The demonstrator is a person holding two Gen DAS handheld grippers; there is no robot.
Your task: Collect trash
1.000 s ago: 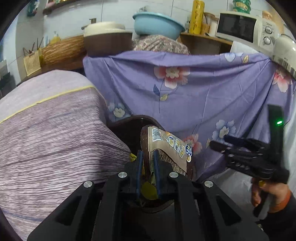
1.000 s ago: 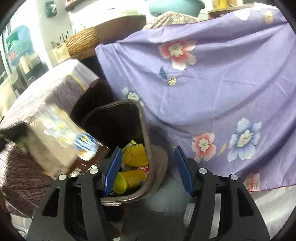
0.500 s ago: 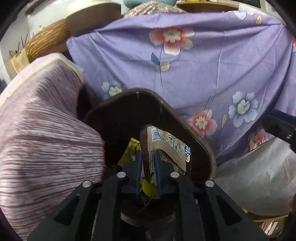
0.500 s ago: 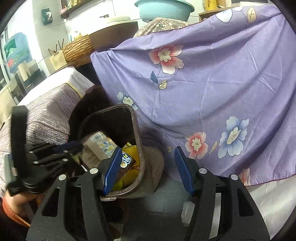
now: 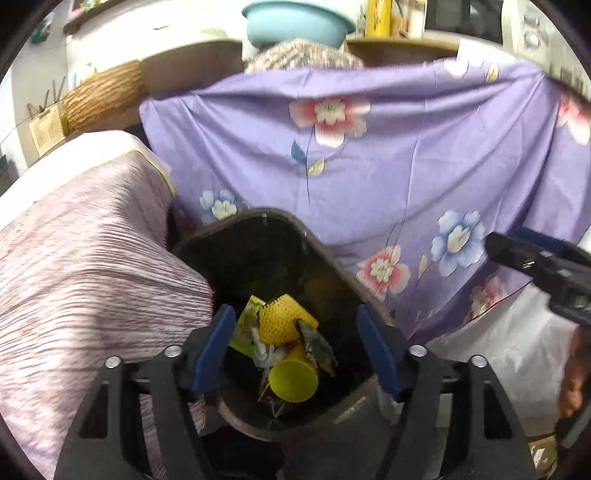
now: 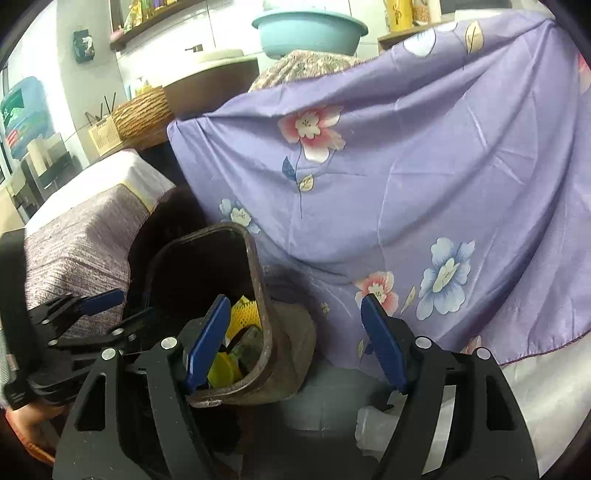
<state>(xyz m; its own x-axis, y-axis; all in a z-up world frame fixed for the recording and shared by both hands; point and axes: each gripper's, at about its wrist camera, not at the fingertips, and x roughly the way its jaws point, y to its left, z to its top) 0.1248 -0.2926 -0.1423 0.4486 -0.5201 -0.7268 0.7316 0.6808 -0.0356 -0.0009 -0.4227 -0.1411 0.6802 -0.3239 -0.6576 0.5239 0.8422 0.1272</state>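
A dark brown trash bin [image 5: 317, 251] stands below my left gripper [image 5: 294, 314], whose jaws are opening wide with nothing between the blue pads. Down in the bin lie a yellow foam net [image 5: 280, 321], a yellow cup [image 5: 293, 380] and a crumpled brown wrapper [image 5: 317, 343]. My right gripper [image 6: 294, 301] hangs to the right of the bin [image 6: 255, 258] with its jaws opening and nothing between them. In the left wrist view it shows at the right edge [image 5: 535, 266]. The left gripper [image 6: 92, 314] shows over the bin in the right wrist view.
Furniture under a striped mauve cover [image 5: 92, 277] presses against the bin's left side. A purple floral cloth [image 5: 406, 166] hangs behind it. A white plastic bag [image 5: 498, 350] lies to the right. A teal basin [image 5: 295, 22] and a wicker basket [image 5: 103, 92] sit behind.
My left gripper has spread its jaws and let go of the snack wrapper, which has dropped into the bin. The right gripper's jaws have widened a little.
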